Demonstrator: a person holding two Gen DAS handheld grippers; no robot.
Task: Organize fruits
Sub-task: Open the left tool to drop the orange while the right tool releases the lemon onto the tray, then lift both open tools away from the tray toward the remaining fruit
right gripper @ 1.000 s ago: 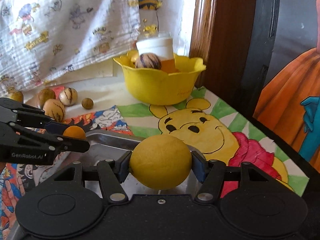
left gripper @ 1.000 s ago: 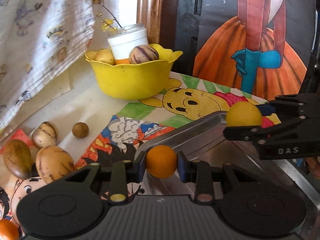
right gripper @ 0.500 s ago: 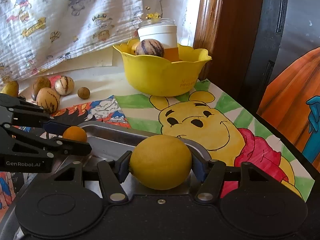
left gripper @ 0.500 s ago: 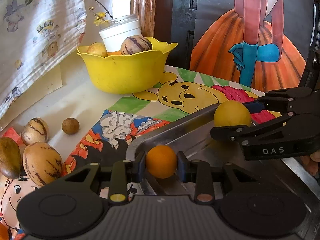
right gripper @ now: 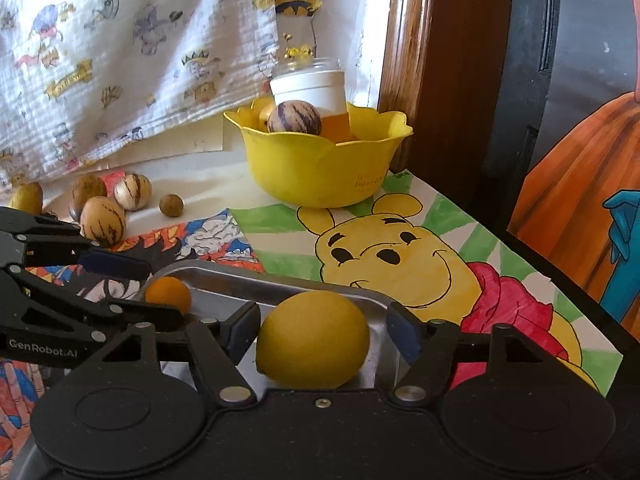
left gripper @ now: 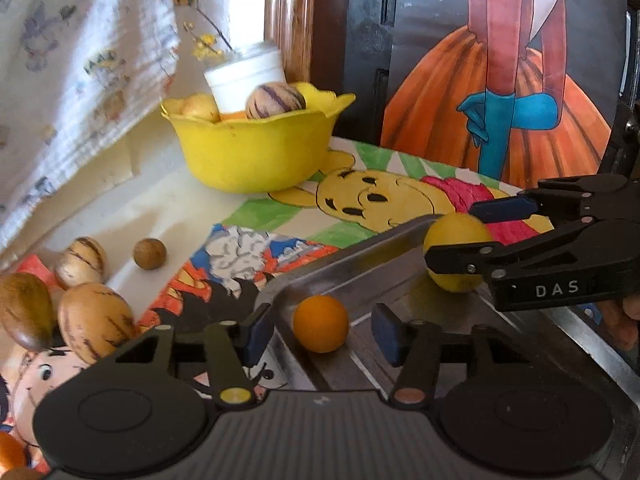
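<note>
A small orange fruit (left gripper: 320, 323) lies in the metal tray (left gripper: 352, 252), between the pads of my left gripper (left gripper: 320, 330). Its jaws are opening and stand clear of the fruit on both sides. A yellow lemon (right gripper: 313, 338) rests in the same tray (right gripper: 280, 278) between the pads of my right gripper (right gripper: 322, 334), whose jaws are also opening with gaps beside the lemon. In the left wrist view the right gripper (left gripper: 484, 236) reaches in from the right around the lemon (left gripper: 456, 254). The orange fruit (right gripper: 168, 294) shows behind the left gripper's fingers (right gripper: 132, 312) in the right wrist view.
A yellow bowl (left gripper: 256, 152) at the back holds a striped fruit (left gripper: 275, 101), a pale fruit and a white jar (left gripper: 244, 76). Several brown and striped fruits (left gripper: 92, 320) lie loose at the left with a small brown ball (left gripper: 149, 253). A patterned cloth hangs behind.
Both grippers have let go: the left jaws spread away from the orange fruit and the right jaws from the lemon. Both fruits now lie in the tray.
</note>
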